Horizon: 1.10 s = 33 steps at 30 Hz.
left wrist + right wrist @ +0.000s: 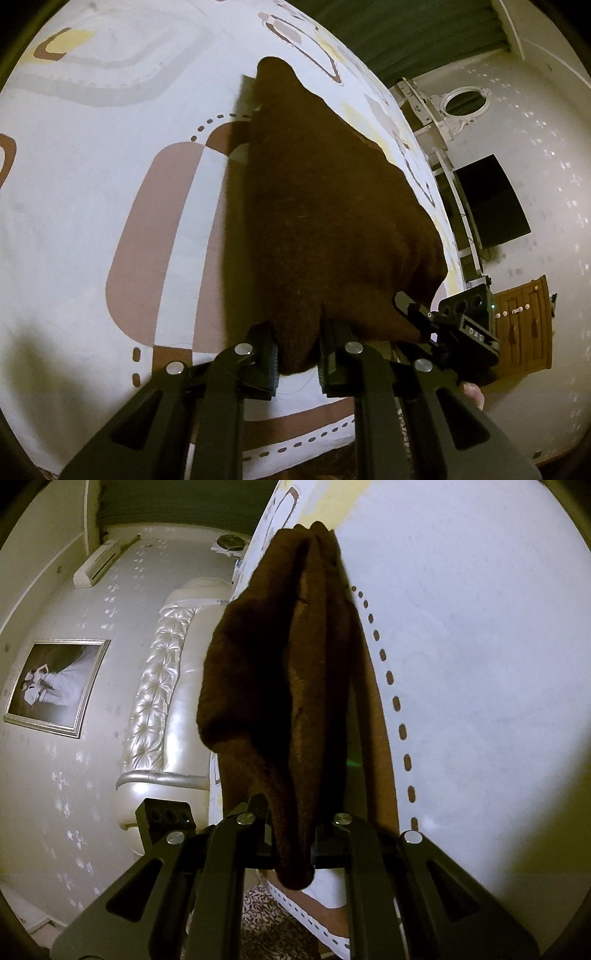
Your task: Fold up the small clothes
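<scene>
A dark brown fuzzy garment (325,206) hangs lifted over the patterned bedsheet (92,166). My left gripper (298,350) is shut on one corner of it. In the right wrist view the same garment (280,672) hangs in folds, and my right gripper (291,843) is shut on its other corner. The right gripper also shows in the left wrist view (413,314), pinching the cloth's edge at the right. The left gripper's body (166,818) shows at the left of the right wrist view.
The bedsheet (480,664) is white with brown and yellow shapes. A tufted headboard (159,679) and a framed picture (55,686) stand at the left. A dark screen (491,199) and a wooden cabinet (524,325) are beyond the bed's edge.
</scene>
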### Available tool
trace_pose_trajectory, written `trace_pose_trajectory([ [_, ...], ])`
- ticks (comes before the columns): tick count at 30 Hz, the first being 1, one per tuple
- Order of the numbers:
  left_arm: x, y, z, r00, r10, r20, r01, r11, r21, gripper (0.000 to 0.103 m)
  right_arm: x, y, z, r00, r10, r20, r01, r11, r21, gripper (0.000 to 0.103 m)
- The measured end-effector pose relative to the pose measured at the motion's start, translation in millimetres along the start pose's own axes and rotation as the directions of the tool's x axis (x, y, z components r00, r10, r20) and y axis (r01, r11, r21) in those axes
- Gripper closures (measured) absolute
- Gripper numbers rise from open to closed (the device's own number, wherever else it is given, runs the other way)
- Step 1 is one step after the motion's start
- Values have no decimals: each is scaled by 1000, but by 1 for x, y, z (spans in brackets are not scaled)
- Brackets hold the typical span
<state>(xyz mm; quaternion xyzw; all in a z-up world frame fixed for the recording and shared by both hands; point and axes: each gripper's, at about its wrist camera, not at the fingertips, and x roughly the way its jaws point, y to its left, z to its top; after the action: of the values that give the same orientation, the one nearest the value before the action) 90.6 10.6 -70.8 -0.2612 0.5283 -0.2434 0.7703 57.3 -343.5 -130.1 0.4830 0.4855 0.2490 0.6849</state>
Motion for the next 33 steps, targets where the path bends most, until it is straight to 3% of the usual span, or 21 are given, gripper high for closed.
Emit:
trace_pose_trajectory([
  [18, 4, 11, -2, 999, -34, -8, 34, 999, -17, 87, -2, 1, -1, 1000, -5, 1, 5, 1000, 3, 93],
  [33, -1, 1, -3, 1000, 21, -8, -20, 999, 32, 84, -15, -4, -6, 999, 18, 40, -19, 1000, 24, 93],
])
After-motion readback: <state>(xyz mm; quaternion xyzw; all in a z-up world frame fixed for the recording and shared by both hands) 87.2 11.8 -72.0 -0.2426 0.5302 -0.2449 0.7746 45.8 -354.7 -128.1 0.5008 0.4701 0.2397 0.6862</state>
